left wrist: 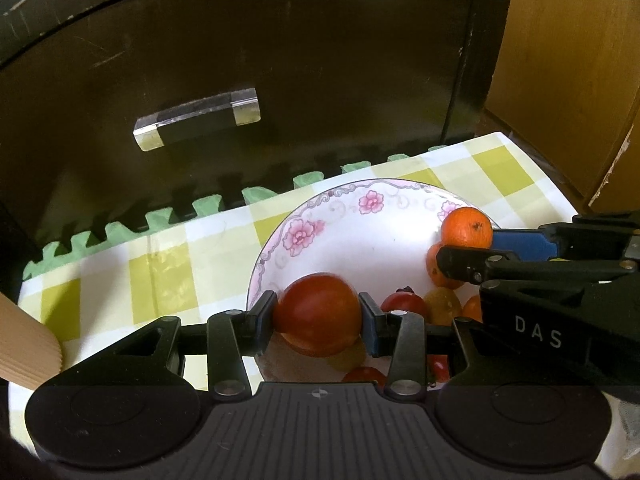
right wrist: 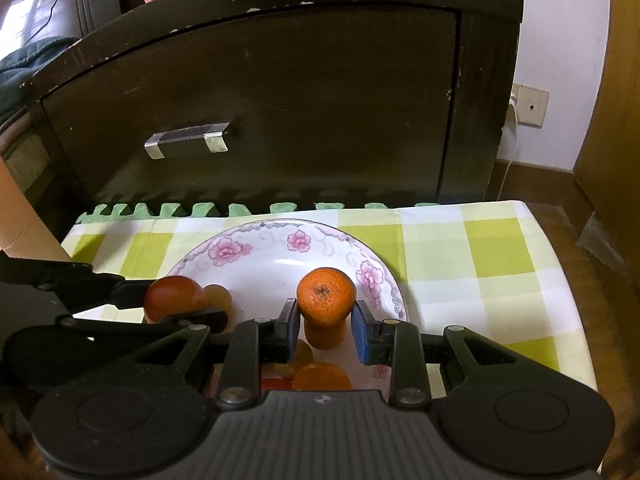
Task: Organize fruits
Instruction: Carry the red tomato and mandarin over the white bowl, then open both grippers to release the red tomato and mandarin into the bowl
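Low worktop [right wrist: 500,280] covered by yellow-green and white checked cloth [right wrist: 448,248]. Green foam mat with toothed edge [left wrist: 200,206] showing along far side, beneath cloth. White porcelain plate with pink floral rim [right wrist: 256,250] resting directly on cloth, left of centre.

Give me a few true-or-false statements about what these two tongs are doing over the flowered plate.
1. The left tongs hold a red tomato. True.
2. The right tongs are empty. False: they grip an orange.
3. The plate sits on a green-and-white checked cloth. True.
4. The plate holds no other fruit. False: more small fruits lie in it below the tongs.
5. The dark cabinet behind the plate has its drawer pulled open. False: it looks closed.
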`<control>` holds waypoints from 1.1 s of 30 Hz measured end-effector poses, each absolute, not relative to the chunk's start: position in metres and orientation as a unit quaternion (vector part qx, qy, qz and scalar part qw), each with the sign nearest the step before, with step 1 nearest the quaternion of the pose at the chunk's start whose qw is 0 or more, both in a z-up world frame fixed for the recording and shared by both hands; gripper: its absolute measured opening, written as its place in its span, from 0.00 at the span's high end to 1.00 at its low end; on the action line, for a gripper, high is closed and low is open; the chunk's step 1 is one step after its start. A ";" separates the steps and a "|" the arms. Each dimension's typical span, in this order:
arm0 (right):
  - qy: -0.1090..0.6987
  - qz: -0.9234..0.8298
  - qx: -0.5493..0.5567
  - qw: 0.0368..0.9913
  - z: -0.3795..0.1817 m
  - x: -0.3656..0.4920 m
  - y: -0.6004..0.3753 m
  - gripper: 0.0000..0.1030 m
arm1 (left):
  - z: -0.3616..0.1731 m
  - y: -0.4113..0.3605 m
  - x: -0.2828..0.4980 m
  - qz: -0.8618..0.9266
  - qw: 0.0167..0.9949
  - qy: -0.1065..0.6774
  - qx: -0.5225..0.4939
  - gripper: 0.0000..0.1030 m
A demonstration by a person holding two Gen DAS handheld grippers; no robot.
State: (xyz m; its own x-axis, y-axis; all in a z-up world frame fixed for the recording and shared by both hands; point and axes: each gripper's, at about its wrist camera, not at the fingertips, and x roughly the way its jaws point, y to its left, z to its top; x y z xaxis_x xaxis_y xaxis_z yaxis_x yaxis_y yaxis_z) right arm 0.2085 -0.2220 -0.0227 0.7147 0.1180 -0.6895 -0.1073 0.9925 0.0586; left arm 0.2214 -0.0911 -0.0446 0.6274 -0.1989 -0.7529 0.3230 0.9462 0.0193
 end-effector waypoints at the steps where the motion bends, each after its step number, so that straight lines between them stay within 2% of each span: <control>1: 0.372 0.061 0.007 0.926 -0.023 0.208 -0.222 0.72 | -0.045 -0.091 0.222 -0.145 0.899 0.406 0.076 0.51; 33: 0.359 0.070 0.041 0.930 -0.006 0.200 -0.222 0.70 | -0.028 -0.081 0.215 -0.127 0.907 0.397 0.061 0.38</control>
